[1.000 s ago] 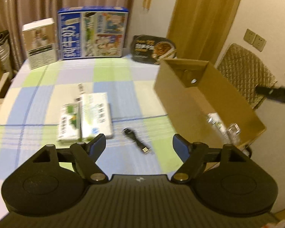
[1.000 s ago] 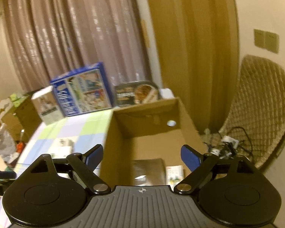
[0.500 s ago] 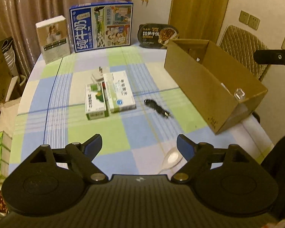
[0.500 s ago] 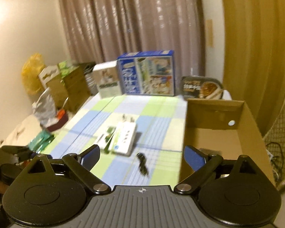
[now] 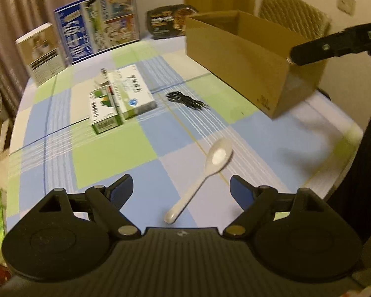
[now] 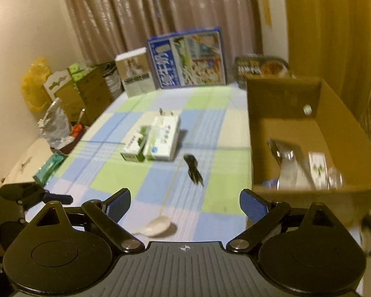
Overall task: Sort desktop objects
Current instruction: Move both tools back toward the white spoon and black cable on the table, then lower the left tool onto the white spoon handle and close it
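Observation:
A white spoon [image 5: 205, 170] lies on the checked tablecloth [image 5: 106, 153], its handle reaching in between the fingers of my left gripper [image 5: 180, 182], which is open and apart from it. Farther back lie a green box [image 5: 104, 111], a white box [image 5: 133, 94] and a black cable [image 5: 185, 100]. An open cardboard box [image 5: 247, 57] stands at the right. My right gripper [image 6: 185, 194] is open and empty above the near table edge, with the spoon [image 6: 155, 226] just below it and the cable [image 6: 193, 168] ahead. The cardboard box [image 6: 284, 113] holds metal tongs [image 6: 289, 163] and a small packet [image 6: 317, 165].
A blue milk carton case [image 5: 99, 32], a white box [image 5: 44, 52] and a black food tray [image 5: 168, 19] line the table's far edge. A quilted chair [image 5: 291, 10] stands behind the cardboard box. Bags and cartons [image 6: 81, 91] crowd the floor at left. A dark sleeve [image 5: 363, 173] fills the right side.
Both grippers have drawn back and sunk toward the near table edge, and the spoon has come into view. The left jaws stand wider than a second ago.

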